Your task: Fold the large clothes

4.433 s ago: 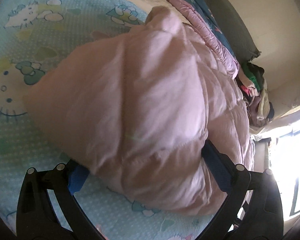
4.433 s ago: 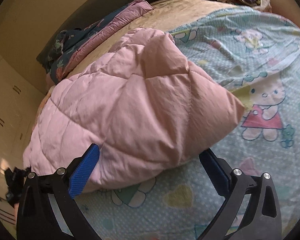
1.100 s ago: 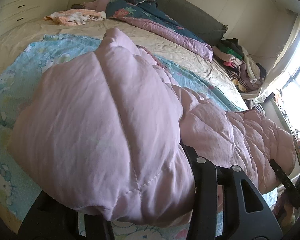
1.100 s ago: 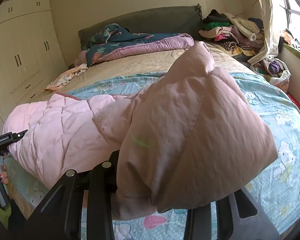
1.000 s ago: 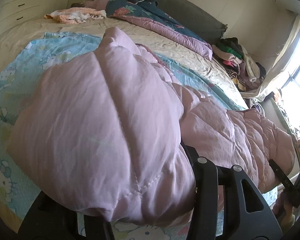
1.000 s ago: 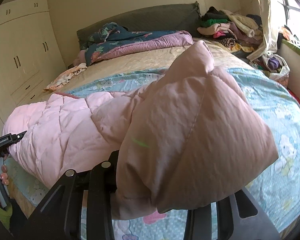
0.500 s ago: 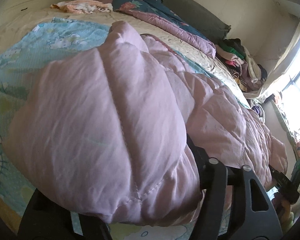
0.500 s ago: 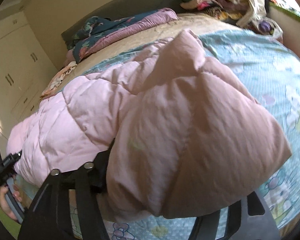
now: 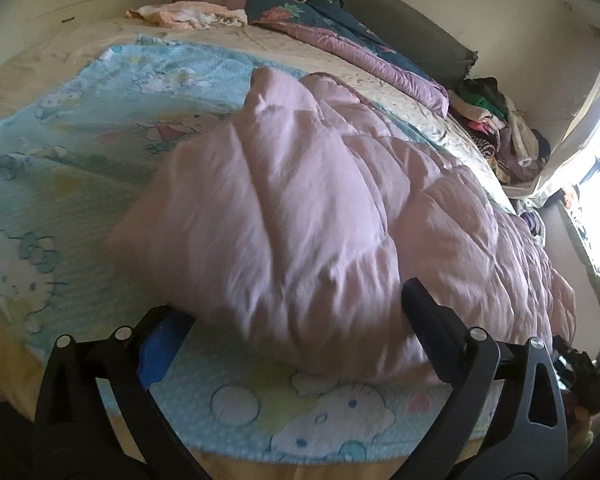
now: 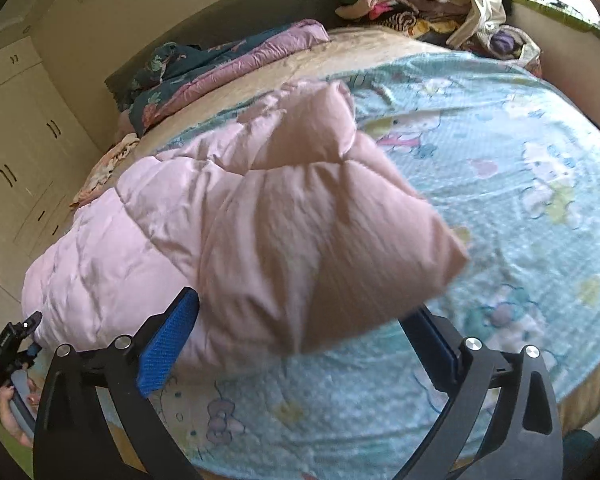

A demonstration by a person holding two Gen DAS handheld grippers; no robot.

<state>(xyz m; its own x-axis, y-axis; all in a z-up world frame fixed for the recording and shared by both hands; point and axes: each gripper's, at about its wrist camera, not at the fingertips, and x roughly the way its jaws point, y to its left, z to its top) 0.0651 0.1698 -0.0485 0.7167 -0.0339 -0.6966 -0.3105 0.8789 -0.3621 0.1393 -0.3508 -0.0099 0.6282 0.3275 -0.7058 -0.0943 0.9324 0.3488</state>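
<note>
Bed [image 9: 52,64]: pale-blue cartoon-print sheet [image 10: 520,216], dotted weave, over beige quilting; cream wardrobe [image 10: 16,120]; clothes heap [image 9: 496,120] by the window. Your pink quilted puffy garment [image 9: 300,216] lies bunched near the bed's front edge. Your left gripper [image 9: 288,332] and right gripper [image 10: 300,340]: jaws just opened wide, flanking its corners, not pressing.

Home bedroom — bed [image 9: 80,52], wardrobe [image 10: 16,128]

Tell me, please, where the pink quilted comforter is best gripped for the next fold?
Probably the two near corners of the pink quilted comforter, coming from the foot of the bed. It lies as a long band across the cartoon sheet, and each bulging end sits just ahead of an open gripper, left gripper and right gripper.
</note>
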